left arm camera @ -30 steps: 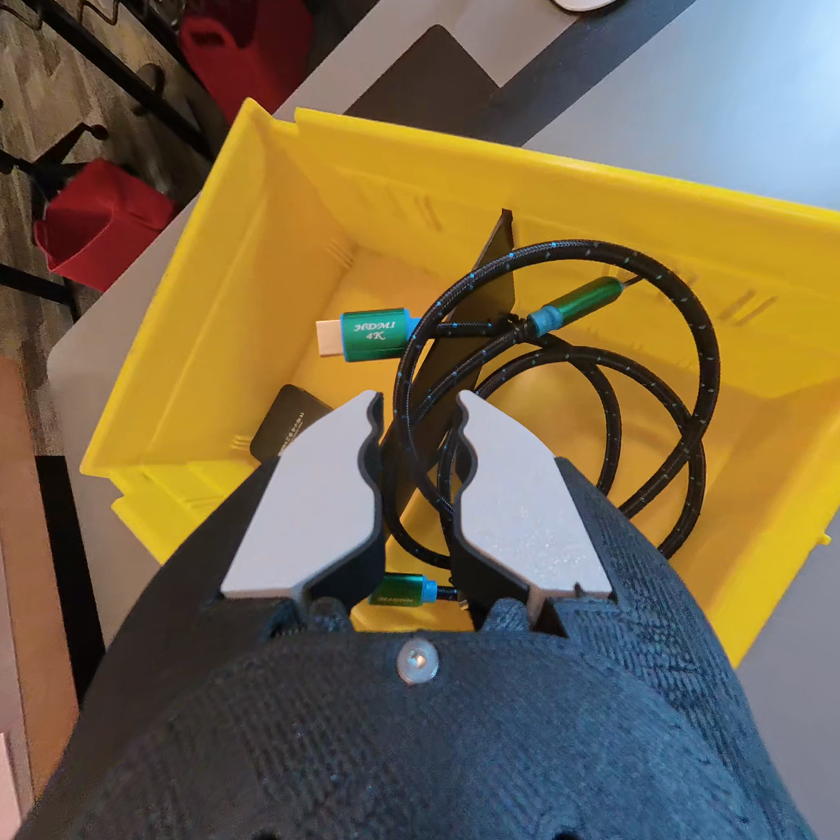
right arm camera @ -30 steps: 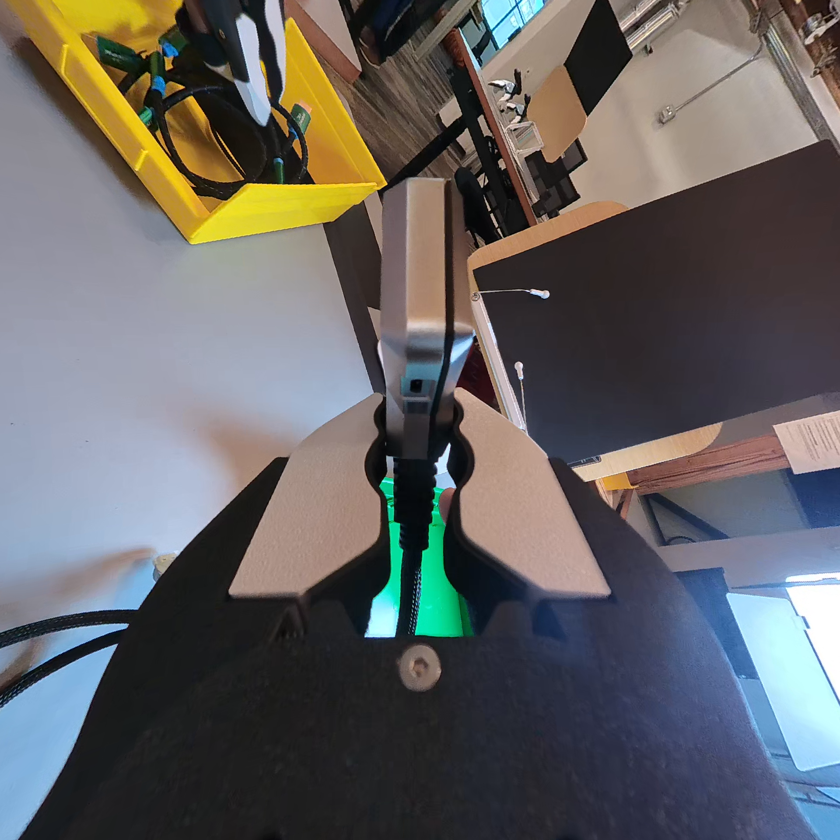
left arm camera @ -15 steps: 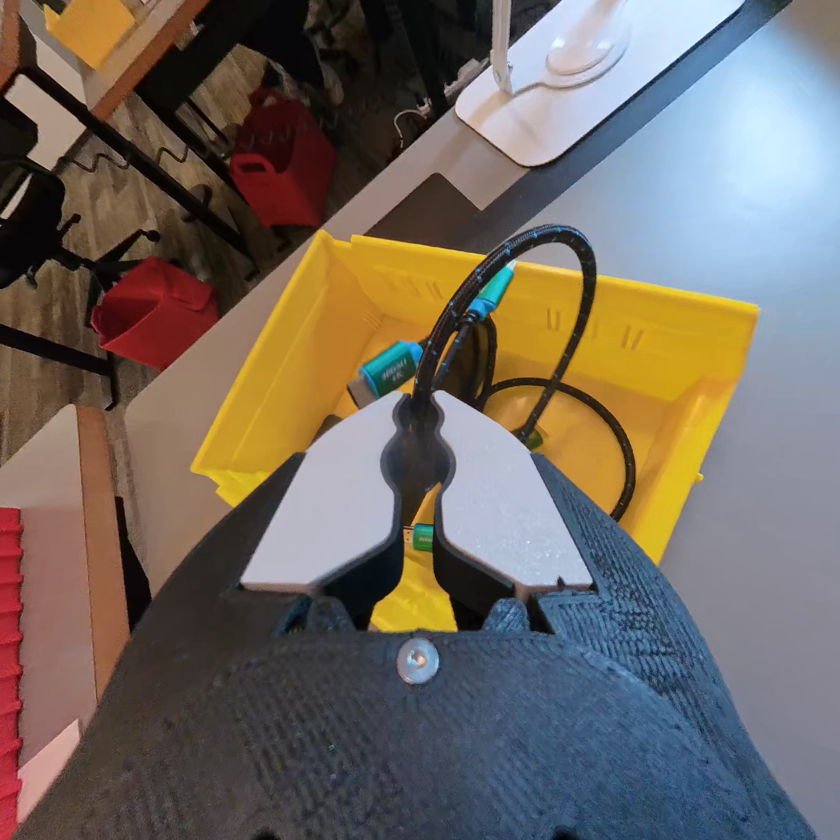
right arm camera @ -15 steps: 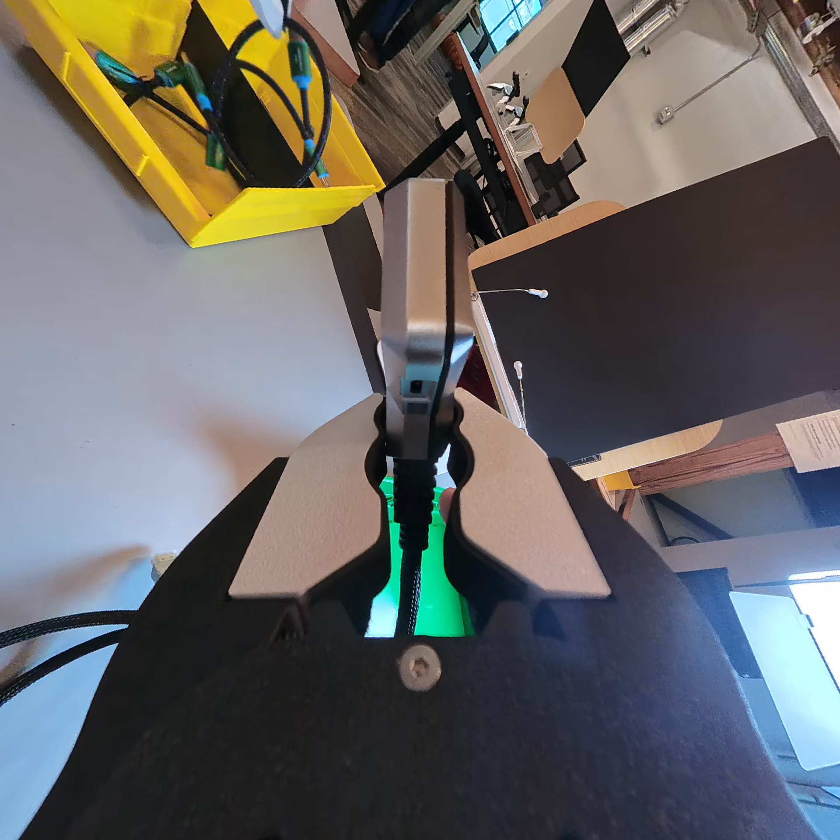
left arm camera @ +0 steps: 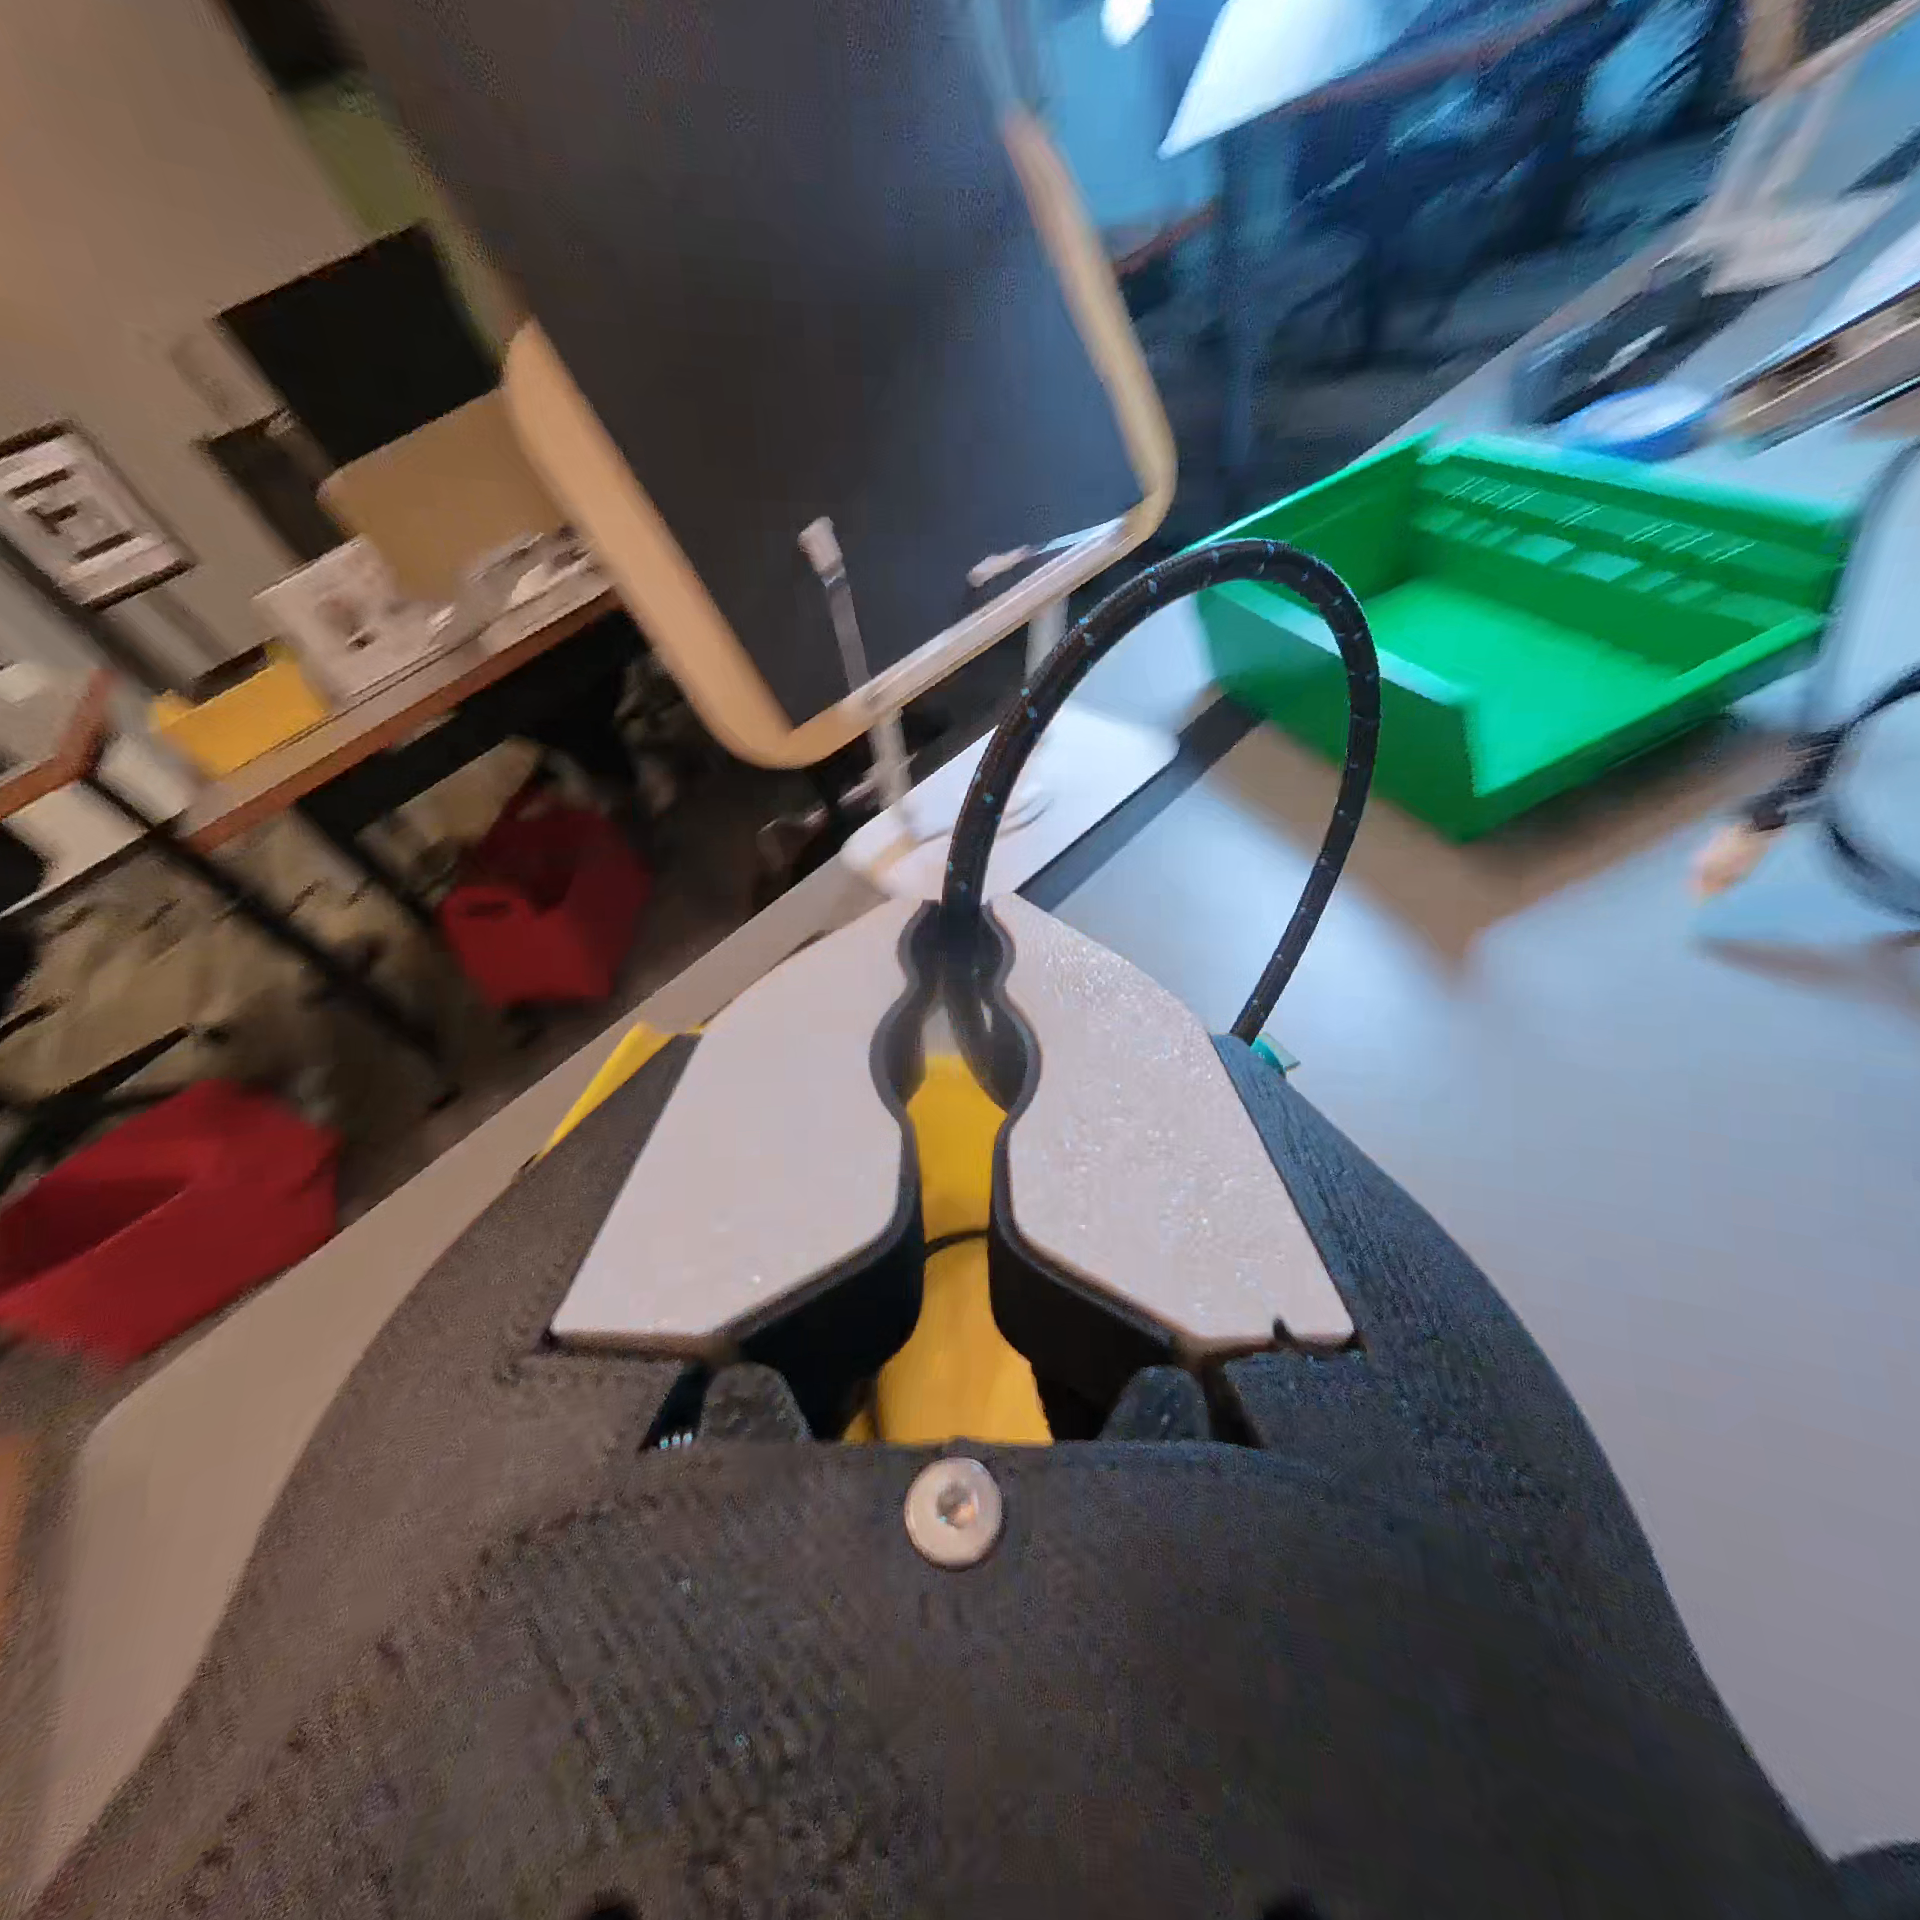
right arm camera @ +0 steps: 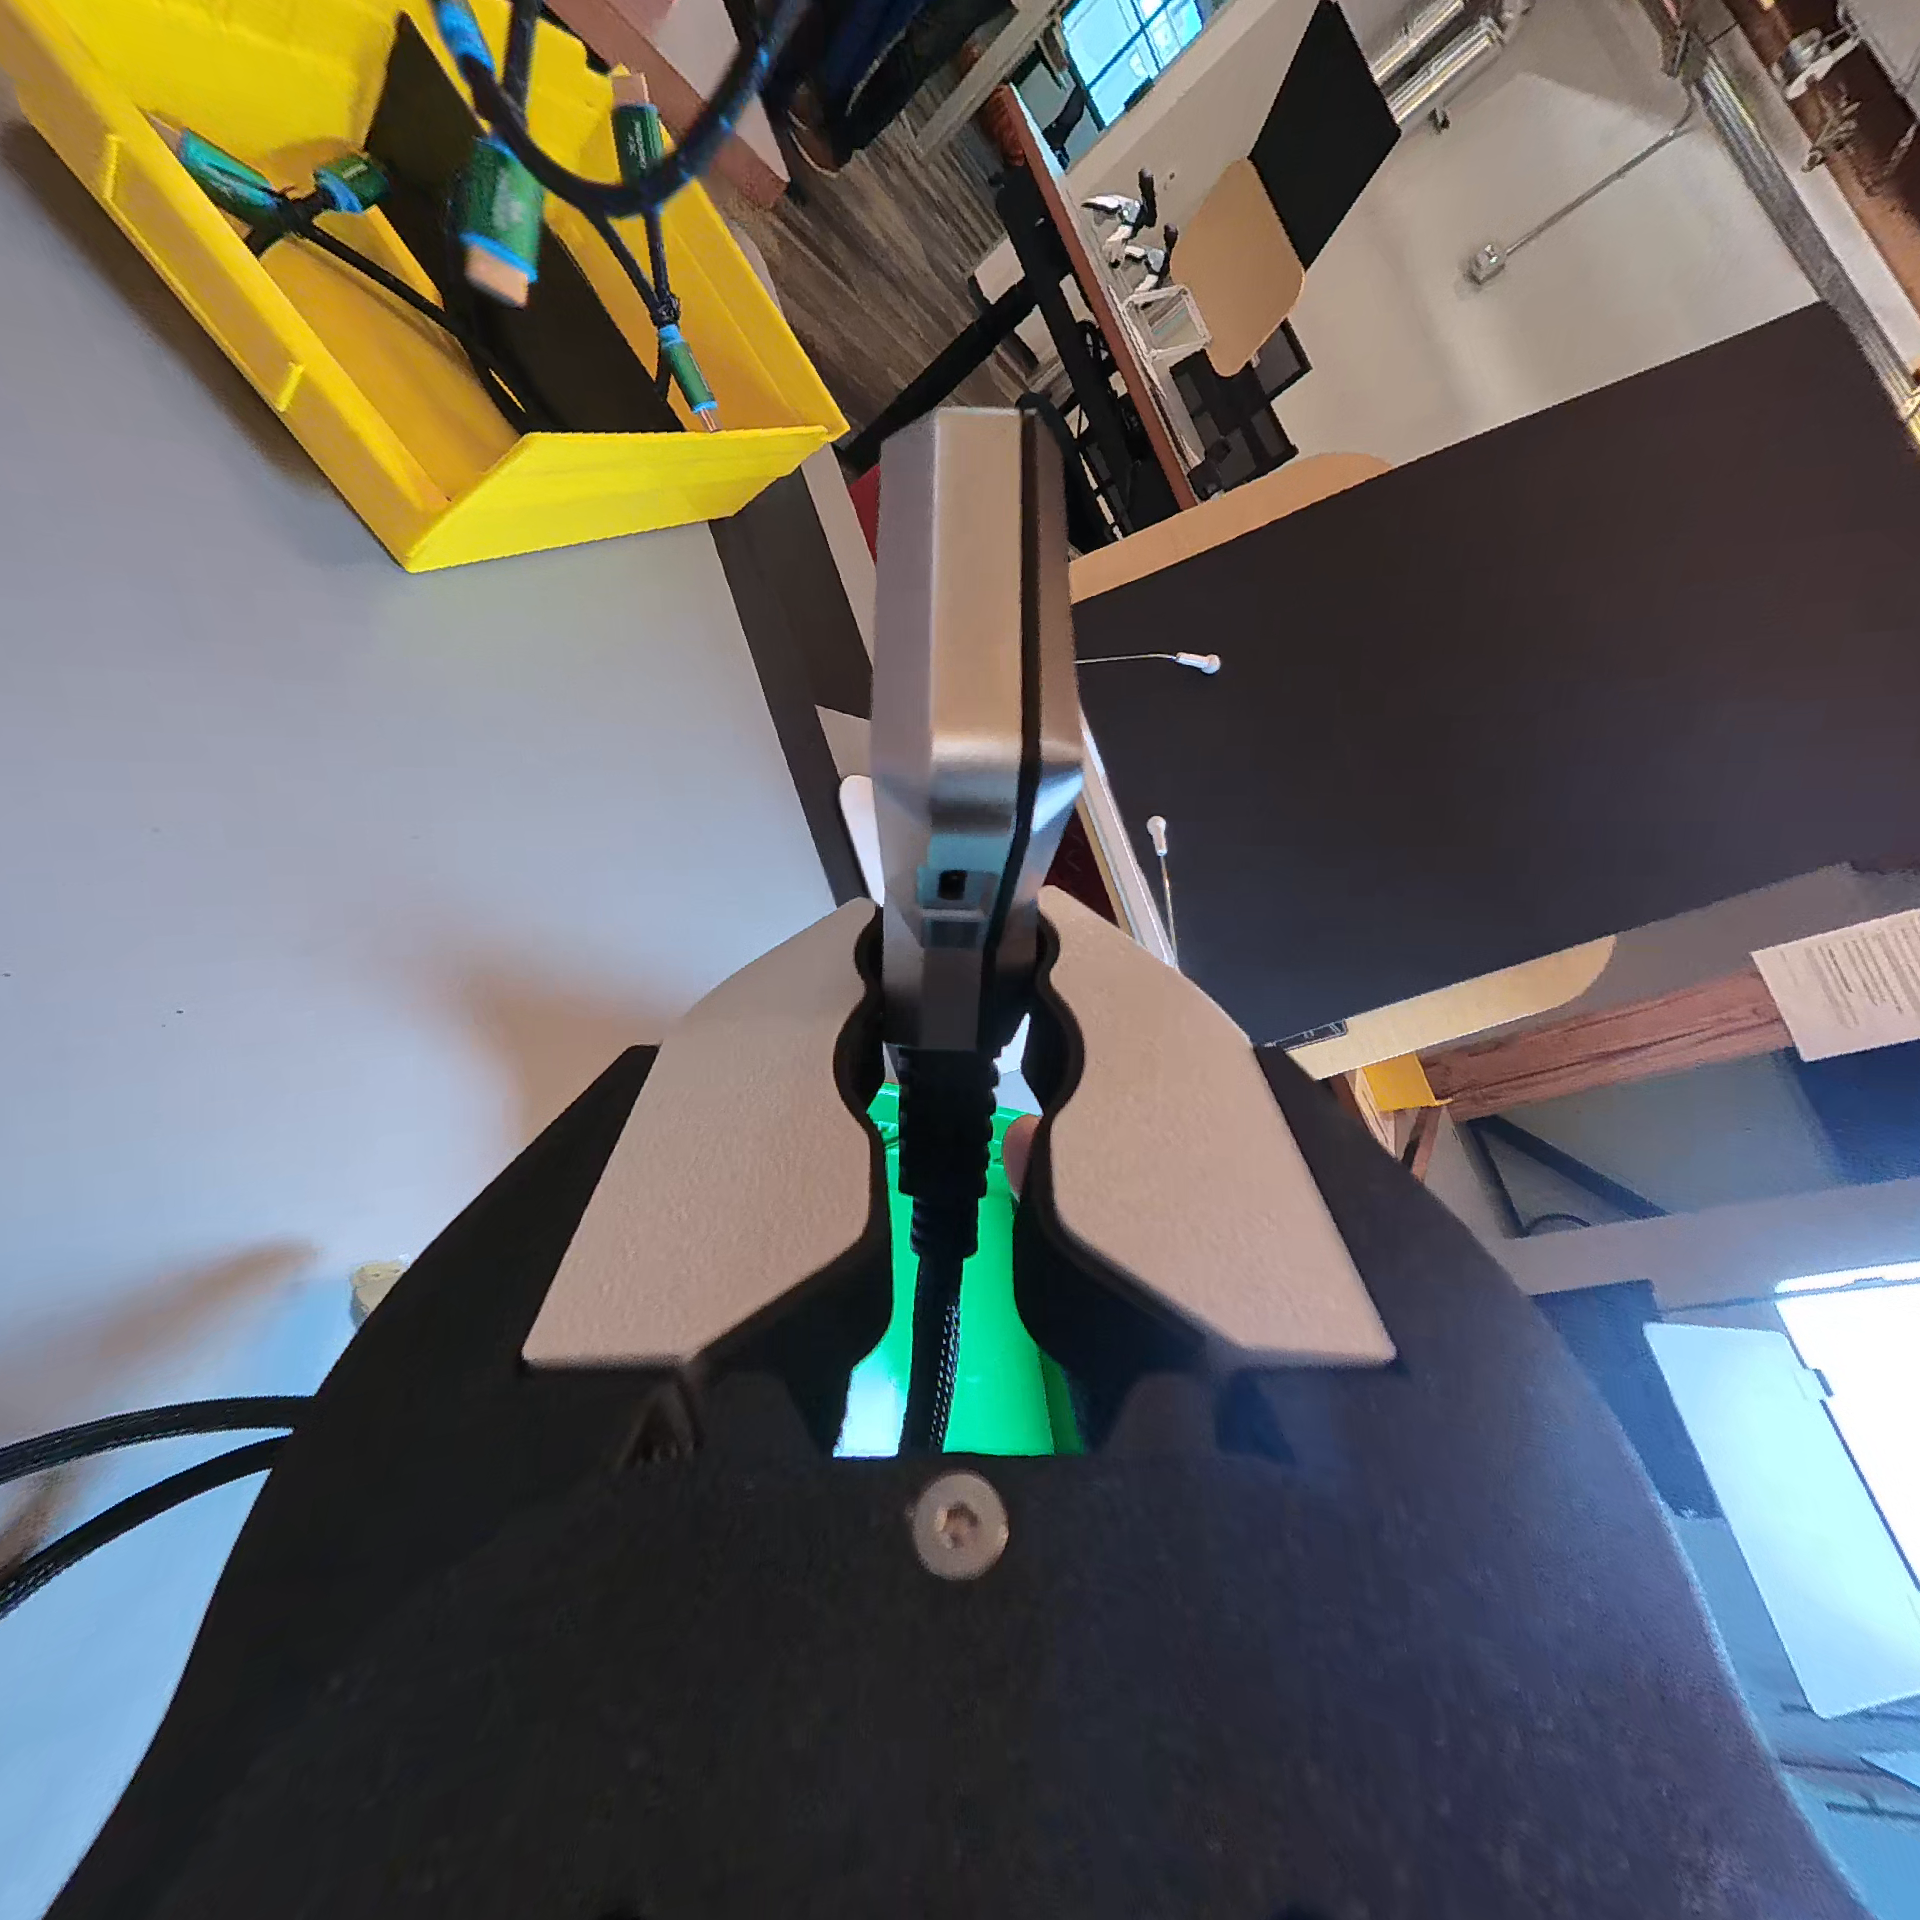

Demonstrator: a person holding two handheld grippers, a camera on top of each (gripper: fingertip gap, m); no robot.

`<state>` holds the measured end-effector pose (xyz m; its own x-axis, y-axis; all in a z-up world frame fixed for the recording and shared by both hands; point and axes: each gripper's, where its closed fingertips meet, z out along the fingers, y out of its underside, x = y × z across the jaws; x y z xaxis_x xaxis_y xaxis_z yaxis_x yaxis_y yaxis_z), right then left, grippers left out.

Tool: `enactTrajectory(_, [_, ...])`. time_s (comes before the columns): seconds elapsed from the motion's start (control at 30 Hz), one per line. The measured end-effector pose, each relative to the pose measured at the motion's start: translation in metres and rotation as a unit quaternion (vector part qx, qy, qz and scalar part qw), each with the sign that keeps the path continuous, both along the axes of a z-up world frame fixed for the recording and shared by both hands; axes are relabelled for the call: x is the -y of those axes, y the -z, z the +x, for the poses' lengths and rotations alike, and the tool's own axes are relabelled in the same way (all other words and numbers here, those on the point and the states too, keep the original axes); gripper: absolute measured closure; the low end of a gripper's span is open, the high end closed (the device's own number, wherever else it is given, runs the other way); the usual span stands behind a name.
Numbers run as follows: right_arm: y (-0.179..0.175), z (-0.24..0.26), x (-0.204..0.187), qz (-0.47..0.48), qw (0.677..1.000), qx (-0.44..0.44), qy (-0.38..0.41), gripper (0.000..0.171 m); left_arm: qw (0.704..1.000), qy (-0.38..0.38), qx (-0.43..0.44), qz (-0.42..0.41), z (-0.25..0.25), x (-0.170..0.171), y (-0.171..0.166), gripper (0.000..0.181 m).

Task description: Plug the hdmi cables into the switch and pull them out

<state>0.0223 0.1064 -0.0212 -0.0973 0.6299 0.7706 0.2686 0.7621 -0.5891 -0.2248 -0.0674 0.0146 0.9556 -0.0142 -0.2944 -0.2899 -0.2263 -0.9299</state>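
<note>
My left gripper [left arm camera: 954, 920] is shut on a black braided HDMI cable [left arm camera: 1340, 644], which arches up from the fingertips and drops to the right. In the right wrist view that cable [right arm camera: 623, 182] hangs above the yellow bin [right arm camera: 623, 494], its green plug [right arm camera: 504, 223] dangling in the air. More green plugs [right arm camera: 353, 187] and cable lie in the bin beside a black divider. My right gripper [right arm camera: 956, 930] is shut on the grey metal switch [right arm camera: 961, 644], held upright by its cable end, with its own black cable [right arm camera: 940, 1340] running back between the fingers.
A green bin [left arm camera: 1507, 665] stands on the grey table [left arm camera: 1558, 1143] to the right in the left wrist view. A black panel with a light rim [left arm camera: 831, 416] rises behind the table edge. Red bins [left arm camera: 540, 904] sit on the floor at left. A black braided cable [right arm camera: 125, 1444] lies at lower left. The left gripper's tips are roughly 30 cm from the right gripper's.
My left gripper closed on the cable in the yellow bin, lifted it out and swung up and right; the view is blurred from motion. The right gripper and switch stayed still.
</note>
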Motion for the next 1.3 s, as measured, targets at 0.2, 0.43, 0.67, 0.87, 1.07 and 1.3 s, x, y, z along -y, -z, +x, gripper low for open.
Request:
enactTrajectory(0.2, [-0.012,0.01,-0.005,-0.009,1.0,-0.019,0.001,0.148,0.977,0.186,0.086,-0.052,0.094,-0.048,0.025,0.174])
enactTrajectory(0.43, [-0.021,0.019,-0.012,-0.001,0.999,-0.03,0.011,0.148,0.933,0.214,0.153,-0.244,0.152,-0.124,0.155,0.174])
enactTrajectory(0.67, [-0.027,0.025,-0.018,-0.003,0.999,-0.039,0.015,0.148,0.926,0.158,0.093,-0.331,0.126,-0.119,0.202,0.169])
enactTrajectory(0.87, [-0.024,0.023,-0.018,0.001,0.999,-0.034,0.016,0.148,0.929,0.108,-0.073,-0.346,0.11,-0.102,0.183,0.159])
enactTrajectory(1.07, [-0.021,0.021,-0.016,-0.003,0.999,-0.03,0.013,0.148,0.899,0.277,0.007,-0.34,0.198,-0.101,0.195,0.152])
enactTrajectory(1.3, [-0.023,0.023,-0.016,0.0,0.999,-0.031,0.012,0.148,0.874,0.24,0.014,-0.423,0.198,-0.119,0.274,0.148])
